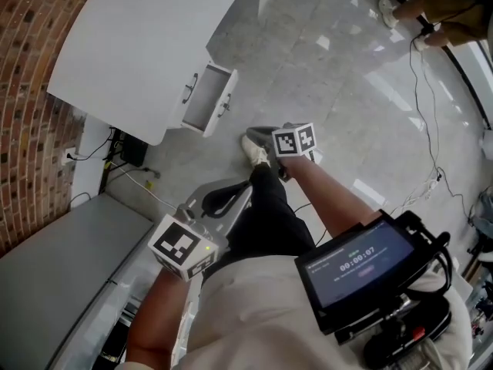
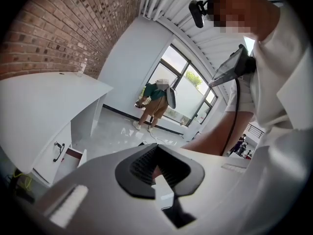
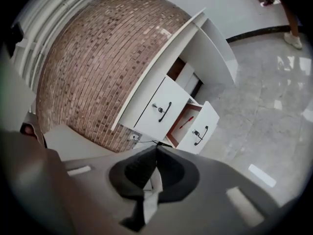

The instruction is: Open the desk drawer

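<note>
Drawers, two: open drawer (image 3: 203,126), closed drawer (image 3: 159,109); left gripper (image 2: 157,148) and right gripper (image 3: 156,151), jaws together, holding nothing.

- Bright daylight from the far window (image 2: 182,87); glare patches on the glossy floor (image 1: 368,62).
- Gripper views: strong fisheye, dark vignetted corners, near foreground soft.
- Head view sharp; edges bowed.

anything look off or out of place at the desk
Only one thing: one drawer of the white desk stands pulled out, a thin red thing, perhaps a pen, lying inside; the other drawer is shut. Nothing looks spilled or damaged.
</note>
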Demonstrator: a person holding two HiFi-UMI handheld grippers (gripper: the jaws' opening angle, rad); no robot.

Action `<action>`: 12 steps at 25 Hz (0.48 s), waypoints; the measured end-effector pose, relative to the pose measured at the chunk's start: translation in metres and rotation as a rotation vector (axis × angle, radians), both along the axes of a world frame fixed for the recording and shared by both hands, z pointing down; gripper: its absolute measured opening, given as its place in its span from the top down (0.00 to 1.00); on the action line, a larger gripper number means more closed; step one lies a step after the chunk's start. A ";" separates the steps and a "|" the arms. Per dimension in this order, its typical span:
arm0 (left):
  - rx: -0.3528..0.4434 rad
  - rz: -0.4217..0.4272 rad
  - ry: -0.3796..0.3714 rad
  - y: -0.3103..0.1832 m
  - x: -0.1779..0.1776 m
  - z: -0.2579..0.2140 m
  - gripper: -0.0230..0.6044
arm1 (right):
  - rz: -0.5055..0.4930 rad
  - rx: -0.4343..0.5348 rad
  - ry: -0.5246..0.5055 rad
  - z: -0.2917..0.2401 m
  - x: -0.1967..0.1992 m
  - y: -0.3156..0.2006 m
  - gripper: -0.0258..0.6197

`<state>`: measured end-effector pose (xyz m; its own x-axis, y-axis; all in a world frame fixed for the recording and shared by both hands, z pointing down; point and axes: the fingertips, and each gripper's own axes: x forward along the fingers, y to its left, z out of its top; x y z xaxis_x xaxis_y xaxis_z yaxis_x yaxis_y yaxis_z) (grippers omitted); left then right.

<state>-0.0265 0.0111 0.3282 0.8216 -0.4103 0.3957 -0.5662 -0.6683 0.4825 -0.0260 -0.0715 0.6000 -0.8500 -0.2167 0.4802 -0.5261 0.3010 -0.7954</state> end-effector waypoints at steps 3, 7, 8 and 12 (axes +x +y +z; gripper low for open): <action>-0.009 0.003 0.014 0.013 0.006 -0.014 0.95 | -0.049 0.047 0.014 -0.029 -0.002 0.016 0.96; 0.000 0.012 0.018 0.034 0.018 -0.039 0.95 | -0.105 0.093 -0.001 -0.074 -0.003 0.044 0.96; -0.002 0.014 0.022 0.036 0.017 -0.043 0.95 | -0.118 0.103 -0.005 -0.084 -0.007 0.049 0.96; -0.002 0.031 0.019 0.042 0.008 -0.048 0.95 | -0.184 0.147 -0.005 -0.111 -0.027 0.062 0.96</action>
<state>-0.0188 0.0532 0.2797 0.8410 -0.3843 0.3809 -0.5364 -0.6844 0.4938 -0.0531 -0.0092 0.4895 -0.8838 -0.1254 0.4506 -0.4480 0.5044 -0.7382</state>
